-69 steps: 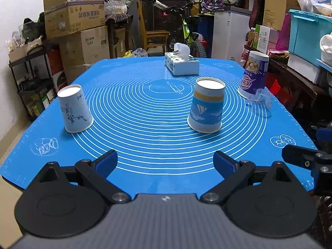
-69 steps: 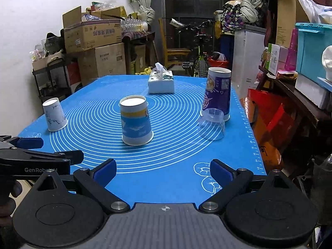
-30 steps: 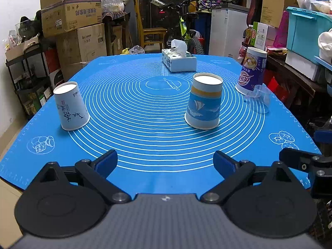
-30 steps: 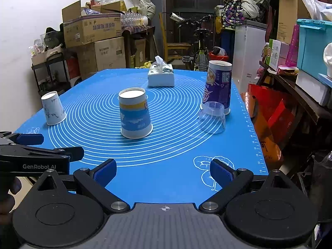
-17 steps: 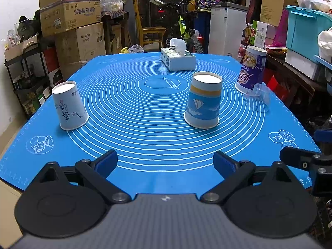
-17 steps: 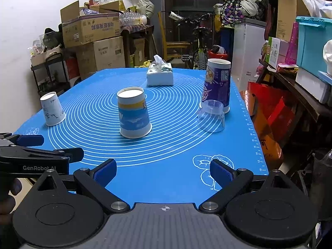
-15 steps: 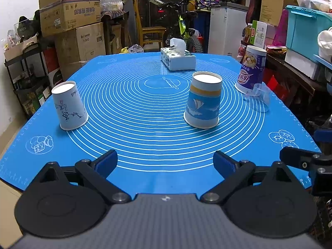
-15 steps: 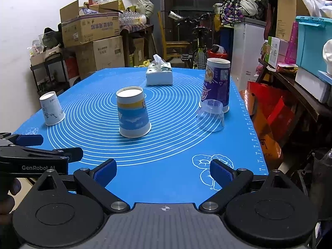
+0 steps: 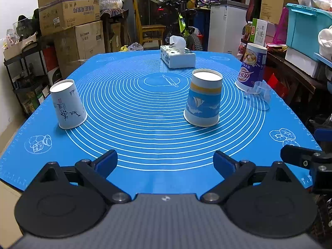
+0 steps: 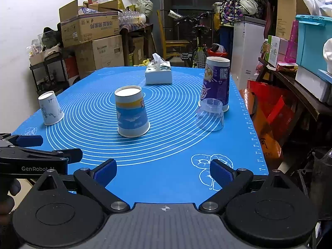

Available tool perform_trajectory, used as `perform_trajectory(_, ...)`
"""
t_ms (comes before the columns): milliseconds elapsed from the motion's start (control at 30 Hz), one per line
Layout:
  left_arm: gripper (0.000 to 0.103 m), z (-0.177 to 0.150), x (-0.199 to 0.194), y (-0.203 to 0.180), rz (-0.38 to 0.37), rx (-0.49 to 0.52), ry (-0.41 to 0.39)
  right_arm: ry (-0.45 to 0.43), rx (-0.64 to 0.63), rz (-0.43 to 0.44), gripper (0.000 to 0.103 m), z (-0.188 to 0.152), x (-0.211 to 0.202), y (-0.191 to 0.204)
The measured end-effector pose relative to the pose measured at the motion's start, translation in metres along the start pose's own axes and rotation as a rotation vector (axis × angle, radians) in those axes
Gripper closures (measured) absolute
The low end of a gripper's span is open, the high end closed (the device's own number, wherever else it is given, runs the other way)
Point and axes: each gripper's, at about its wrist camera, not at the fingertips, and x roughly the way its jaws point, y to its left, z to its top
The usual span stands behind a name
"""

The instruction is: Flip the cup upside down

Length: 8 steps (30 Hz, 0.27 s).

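Several cups stand upside down on a blue mat (image 9: 145, 145). A white paper cup (image 9: 68, 104) is at the left, also in the right wrist view (image 10: 50, 108). A blue sailboat cup (image 9: 203, 101) (image 10: 132, 112) is in the middle. A clear plastic cup (image 9: 259, 96) (image 10: 210, 114) stands in front of a tall purple cup (image 9: 251, 69) (image 10: 216, 83) at the right. My left gripper (image 9: 165, 162) is open and empty at the mat's near edge. My right gripper (image 10: 163, 171) is open and empty, near the front right corner.
A tissue box (image 9: 178, 57) (image 10: 158, 75) sits at the mat's far end. Cardboard boxes (image 9: 68, 14) and a shelf (image 9: 22, 78) stand left of the table. A shelf with bins (image 10: 311, 47) runs along the right. A bicycle (image 9: 178, 20) is behind.
Both grippers have drifted slightly back and sideways along the near edge. The cups have not moved. Both grippers stay open.
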Motion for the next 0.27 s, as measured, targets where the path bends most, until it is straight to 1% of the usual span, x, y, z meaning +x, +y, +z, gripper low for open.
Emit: perform_trajectory(267,0.005,0.0003,0.0014,-0.0001,-0.001,0.007,-0.001,0.001,0.005,0.003,0.006,-0.0003,0.0023,-0.0006)
